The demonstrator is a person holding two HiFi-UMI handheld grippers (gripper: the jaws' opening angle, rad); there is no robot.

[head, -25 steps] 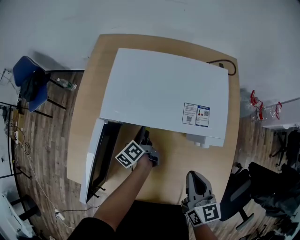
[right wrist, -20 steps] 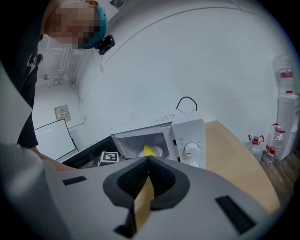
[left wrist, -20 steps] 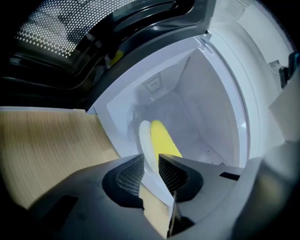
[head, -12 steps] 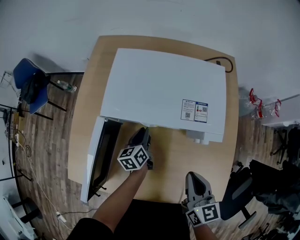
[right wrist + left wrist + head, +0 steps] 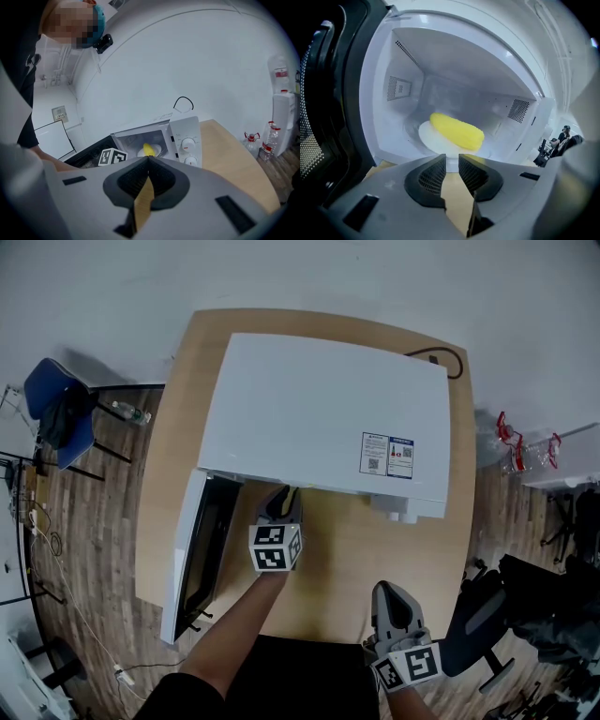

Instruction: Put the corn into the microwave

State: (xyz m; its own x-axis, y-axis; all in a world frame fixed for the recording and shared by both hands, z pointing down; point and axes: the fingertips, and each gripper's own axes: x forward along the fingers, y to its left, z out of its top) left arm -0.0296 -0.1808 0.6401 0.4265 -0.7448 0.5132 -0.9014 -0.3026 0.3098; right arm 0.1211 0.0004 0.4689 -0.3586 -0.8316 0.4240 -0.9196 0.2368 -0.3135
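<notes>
Setting: A white microwave sits on a wooden table, seen from steeply above. Its door stands open on the left side of the picture.
Corn: A yellow cob of corn lies on its side on the round white plate inside the microwave. It rests near the middle of the cavity, clear of the walls.
Left gripper: The left gripper is held at the mouth of the open microwave, pointing in and slightly down. Its jaws stand a narrow gap apart and have just been opening. Nothing is between them. The corn lies beyond the tips, and the gripper does not touch it.
Right gripper: The right gripper hangs near the front edge of the table, well apart from the microwave. Its jaws are pressed together at the tips and hold nothing.
Controls: Two round dials sit one above the other on the panel to the right of the cavity.
Surroundings: A blue chair stands on the wood floor to the left of the table. A black cable loops on the table behind the microwave.
</notes>
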